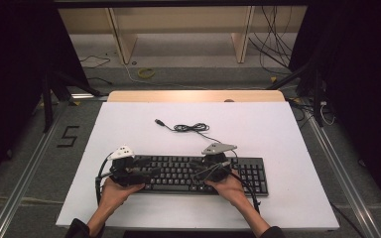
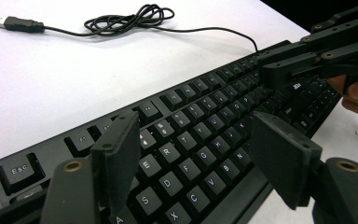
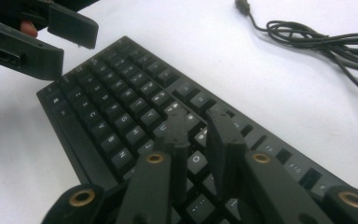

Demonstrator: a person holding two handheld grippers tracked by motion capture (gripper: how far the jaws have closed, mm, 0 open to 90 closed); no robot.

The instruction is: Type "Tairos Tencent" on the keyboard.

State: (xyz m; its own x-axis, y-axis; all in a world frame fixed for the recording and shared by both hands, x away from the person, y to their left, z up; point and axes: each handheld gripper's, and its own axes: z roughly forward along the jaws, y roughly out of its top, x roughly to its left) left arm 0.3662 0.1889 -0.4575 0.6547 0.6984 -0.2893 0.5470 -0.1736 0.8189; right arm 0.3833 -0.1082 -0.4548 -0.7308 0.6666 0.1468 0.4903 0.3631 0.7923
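A black keyboard (image 1: 178,173) lies across the near part of the white tabletop (image 1: 129,124). Its black USB cable (image 1: 191,128) is coiled loosely behind it, the plug (image 1: 159,122) lying free. My left gripper (image 1: 141,172) hovers over the keyboard's left end, open wide; in the left gripper view its jaws (image 2: 196,135) straddle the letter keys (image 2: 205,121) without touching them. My right gripper (image 1: 201,173) is over the keyboard's middle right. In the right gripper view its jaws (image 3: 196,123) stand close together with a narrow gap, low over the keys (image 3: 121,107), nothing between them.
The white board ends just behind the hands at the near edge. A wooden strip (image 1: 196,95) borders its far side. Beyond lie floor cables (image 1: 146,73) and wooden shelf legs (image 1: 121,34). Black stands (image 1: 47,99) flank the table, with metal rails (image 1: 25,173) along the floor.
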